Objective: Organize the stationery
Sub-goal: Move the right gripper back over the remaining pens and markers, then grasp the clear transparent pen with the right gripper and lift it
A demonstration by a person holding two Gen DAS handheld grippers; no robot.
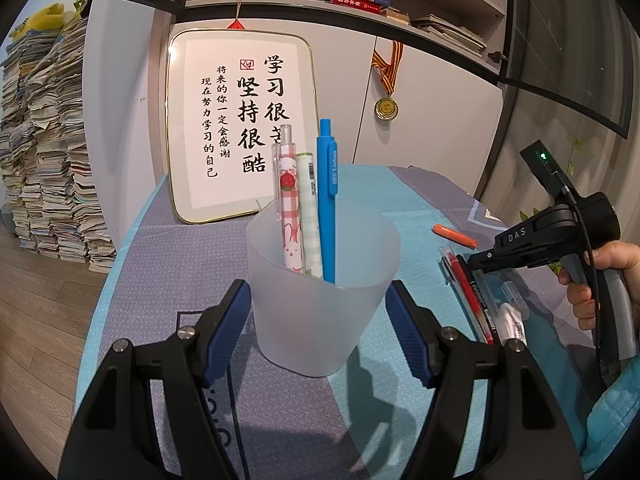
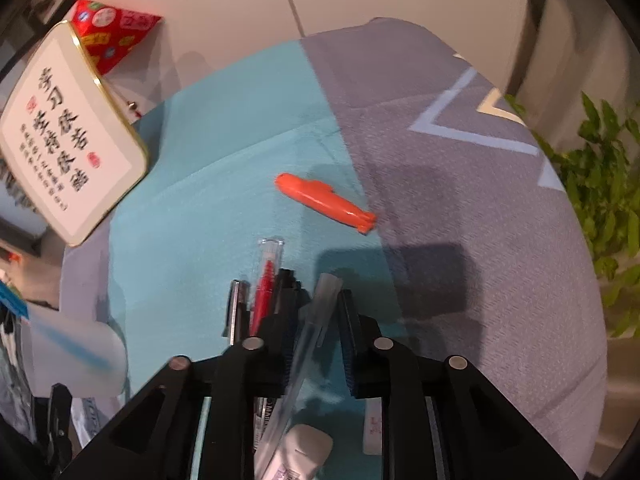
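A frosted plastic cup (image 1: 322, 300) stands on the cloth-covered table between the open jaws of my left gripper (image 1: 318, 312). It holds a blue pen (image 1: 327, 200), a pink checked pen (image 1: 289, 200) and a green pen (image 1: 310, 208). My right gripper (image 2: 316, 308) hovers over a row of pens on the table, its jaws open on either side of a clear pen (image 2: 310, 336) that lies between them. A red pen (image 2: 262, 292) and a black pen (image 2: 236, 308) lie beside it. An orange pen (image 2: 326, 202) lies further out. The right gripper also shows in the left wrist view (image 1: 476, 260).
A gold-framed calligraphy sign (image 1: 240, 124) leans on the cabinet behind the cup. A white eraser or correction tape (image 2: 304, 452) lies under my right gripper. Stacks of books (image 1: 44, 140) stand on the floor at left. A green plant (image 2: 604, 208) is past the table's right edge.
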